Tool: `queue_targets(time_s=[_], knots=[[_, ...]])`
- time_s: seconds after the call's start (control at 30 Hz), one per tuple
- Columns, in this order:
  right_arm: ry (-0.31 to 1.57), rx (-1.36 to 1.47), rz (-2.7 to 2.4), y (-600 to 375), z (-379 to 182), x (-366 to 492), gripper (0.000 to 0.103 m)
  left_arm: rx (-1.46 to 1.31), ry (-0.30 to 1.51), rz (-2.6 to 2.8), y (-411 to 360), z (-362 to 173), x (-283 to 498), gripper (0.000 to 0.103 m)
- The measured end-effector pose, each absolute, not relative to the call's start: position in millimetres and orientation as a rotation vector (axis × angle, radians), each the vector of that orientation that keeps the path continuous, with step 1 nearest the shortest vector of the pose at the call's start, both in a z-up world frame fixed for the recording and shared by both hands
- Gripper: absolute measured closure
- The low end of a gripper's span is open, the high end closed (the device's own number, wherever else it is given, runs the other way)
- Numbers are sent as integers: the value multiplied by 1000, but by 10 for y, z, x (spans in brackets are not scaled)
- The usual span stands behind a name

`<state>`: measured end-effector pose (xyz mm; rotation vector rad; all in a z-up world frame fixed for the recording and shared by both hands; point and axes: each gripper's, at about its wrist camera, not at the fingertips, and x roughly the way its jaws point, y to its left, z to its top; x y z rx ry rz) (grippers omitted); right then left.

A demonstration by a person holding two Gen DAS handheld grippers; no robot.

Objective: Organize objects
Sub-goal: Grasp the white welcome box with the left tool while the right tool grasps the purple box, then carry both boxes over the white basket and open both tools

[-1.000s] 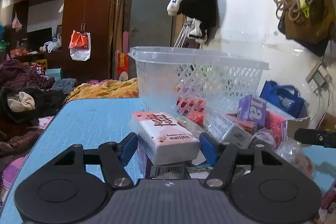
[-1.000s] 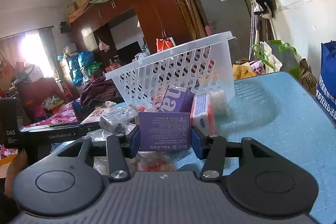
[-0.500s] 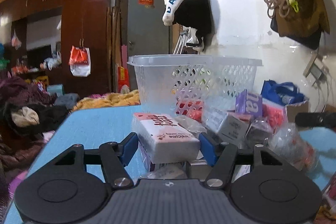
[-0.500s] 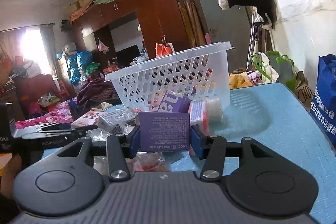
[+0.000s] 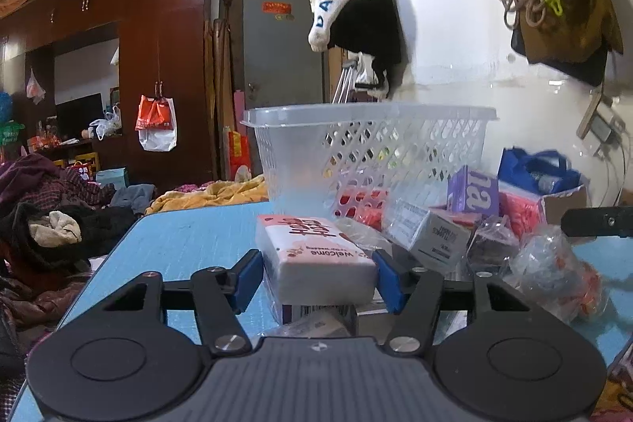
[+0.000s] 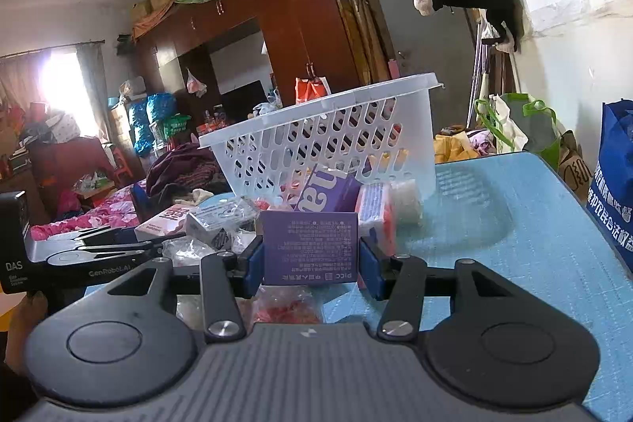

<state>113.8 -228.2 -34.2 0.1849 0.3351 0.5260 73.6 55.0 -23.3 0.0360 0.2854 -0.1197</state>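
My left gripper (image 5: 318,269) is closing its blue-padded jaws around a pink-and-white soft tissue pack (image 5: 316,252) that lies on top of other packets; the right pad looks to touch the pack's edge, while a sliver of gap shows at the left pad, so I do not call it gripped yet. My right gripper (image 6: 310,258) is clenched on a purple rectangular cardboard box (image 6: 310,248), both pads flat against its sides, held just above the blue table mat (image 6: 514,224). Beyond both stands the white perforated plastic basket (image 5: 372,149), with the loose heap of packets and clear bags (image 5: 554,271) at its foot.

The risks, as I judge them: the tissue pack is soft, so my left jaws may squash it or pinch only the wrapper, and it could slide out on the lift. It rests on other items, and pulling it may drag them or topple the heap. The basket's rim stands high; a low carry with either load could knock it.
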Motion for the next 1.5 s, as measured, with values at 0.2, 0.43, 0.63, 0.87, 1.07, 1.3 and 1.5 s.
queue_targets(time_s=[0.2,0.43,0.63,0.87,1.07,1.3,1.5], knots=[[301,177,521,-2303,-288,1088,50,20,213,-129,608,-140,598,41],[289,162,518,-2288,-270,1077,50,8,184,-136,649,-98,579,42],[291,163,518,-2293,-278,1081,50,5,149,-140,658,-61,528,43],[285,162,517,-2289,-272,1088,50,-5,136,-154,679,-39,556,43],[264,152,527,-2271,-80,1142,50,8,105,-189,651,111,592,43],[194,57,467,-2010,503,1588,50,3,100,-263,535,671,988,44],[218,-24,377,-1746,661,2201,51,-57,223,-288,459,986,1717,44]])
